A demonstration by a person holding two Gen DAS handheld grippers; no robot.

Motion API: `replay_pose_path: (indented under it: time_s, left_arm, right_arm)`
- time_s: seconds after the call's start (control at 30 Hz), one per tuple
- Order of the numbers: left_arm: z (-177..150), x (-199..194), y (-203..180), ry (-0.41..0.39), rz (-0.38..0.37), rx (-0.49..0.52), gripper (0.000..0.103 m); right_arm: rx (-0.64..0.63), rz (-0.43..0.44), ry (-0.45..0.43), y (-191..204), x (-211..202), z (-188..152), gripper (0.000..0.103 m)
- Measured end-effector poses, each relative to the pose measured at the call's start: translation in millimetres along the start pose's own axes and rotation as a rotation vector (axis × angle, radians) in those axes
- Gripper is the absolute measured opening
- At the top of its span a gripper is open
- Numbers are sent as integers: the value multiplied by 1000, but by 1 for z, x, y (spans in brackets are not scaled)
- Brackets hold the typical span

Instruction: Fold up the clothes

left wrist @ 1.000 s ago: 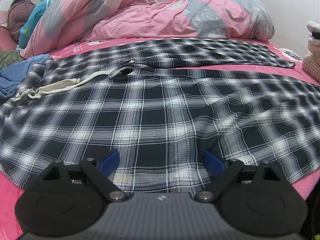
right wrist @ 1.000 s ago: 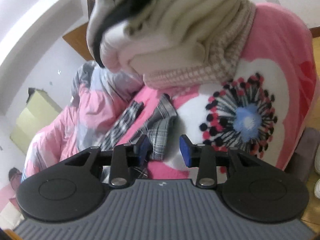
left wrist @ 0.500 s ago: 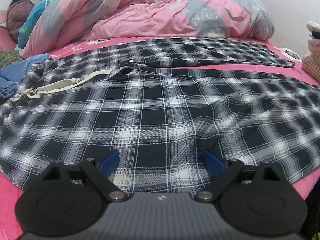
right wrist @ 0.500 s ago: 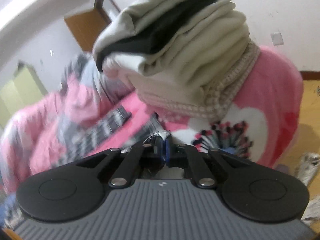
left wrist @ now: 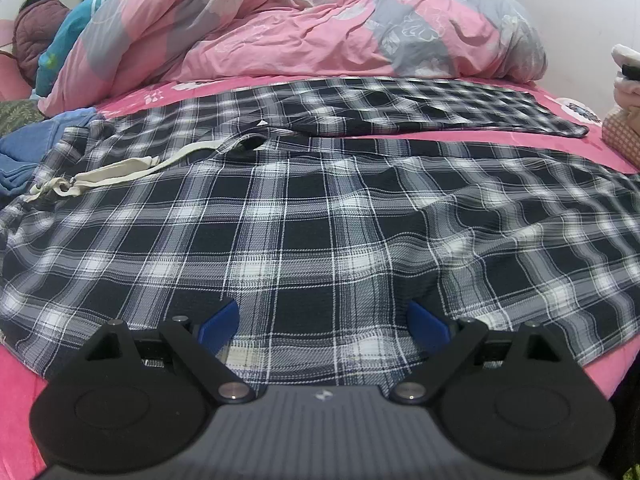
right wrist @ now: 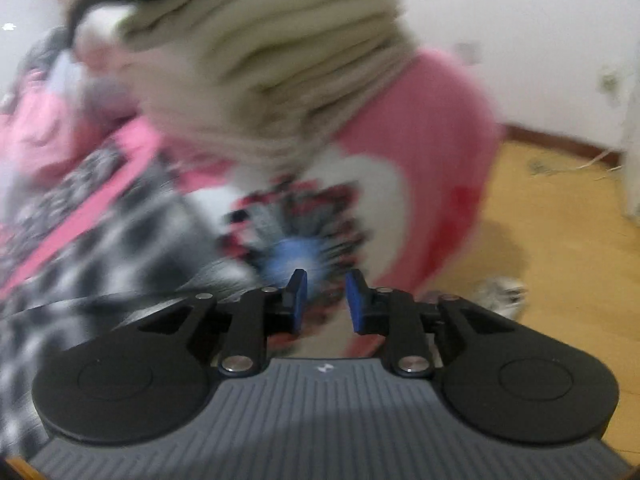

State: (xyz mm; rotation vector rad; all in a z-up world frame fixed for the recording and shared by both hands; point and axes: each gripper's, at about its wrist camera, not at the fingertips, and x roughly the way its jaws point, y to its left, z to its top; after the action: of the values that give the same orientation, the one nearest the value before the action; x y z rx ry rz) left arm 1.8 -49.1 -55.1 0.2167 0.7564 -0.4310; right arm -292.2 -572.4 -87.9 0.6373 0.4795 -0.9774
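Left wrist view looks down a slope across a black-and-white plaid garment (left wrist: 320, 216) spread flat over the pink bed (left wrist: 16, 408). The left claw (left wrist: 322, 324) is spread wide, nothing between its blue pads, and it hangs just over the garment's near hem, which runs left to right across the picture. So the cloth lies straight ahead of and below this claw, with its long axis crosswise to the fingers. A cream drawstring (left wrist: 132, 166) trails at the far left of the garment, and a second plaid stretch (left wrist: 440, 110), probably the other leg or panel, lies farther back, parallel to the first. Behind it sits a heaped pink and grey quilt (left wrist: 304, 24), and a blue cloth (left wrist: 18, 152) shows at the left edge.

Right wrist view is badly smeared. The right claw (right wrist: 325, 300) has its jaws opening, with a narrow gap between the pads and nothing visible in that gap. Plaid cloth shows to its lower left, while ahead of it stand a tall stack of folded cream clothes (right wrist: 288, 52) and the flowered pink bed sheet (right wrist: 440, 128) at the bed's corner, with the wooden floor (right wrist: 560, 240) beyond.

Judged from this, the left claw is the nearer one, already lined up on the hem. The right claw would have to swing leftward onto the cloth to take the same edge for a fold away from the person.
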Motion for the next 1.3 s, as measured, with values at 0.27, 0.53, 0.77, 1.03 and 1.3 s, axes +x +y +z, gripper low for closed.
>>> replay_pose_path:
  time_s: [0.27,0.53,0.77,1.03,1.3]
  left_arm:
    - [0,2,1,-2,-1,0,93]
    - [0,2,4,0,-3,-6,93]
    - [2,-1,5,6,-4,-11,92]
    - [2,-4,9,10,-1,-11,92]
    - [1,-10,8,10,12,3,92]
  right_arm:
    - [379,418,175,-37,-2,-27,24]
    - [572,696,264,-24,15,-66,22]
    - [551,738,228,-16,-1,-61,0]
    - [494,525,199,-29,-22,-53,1]
    - [211,413,13,-4,-56,-22,3]
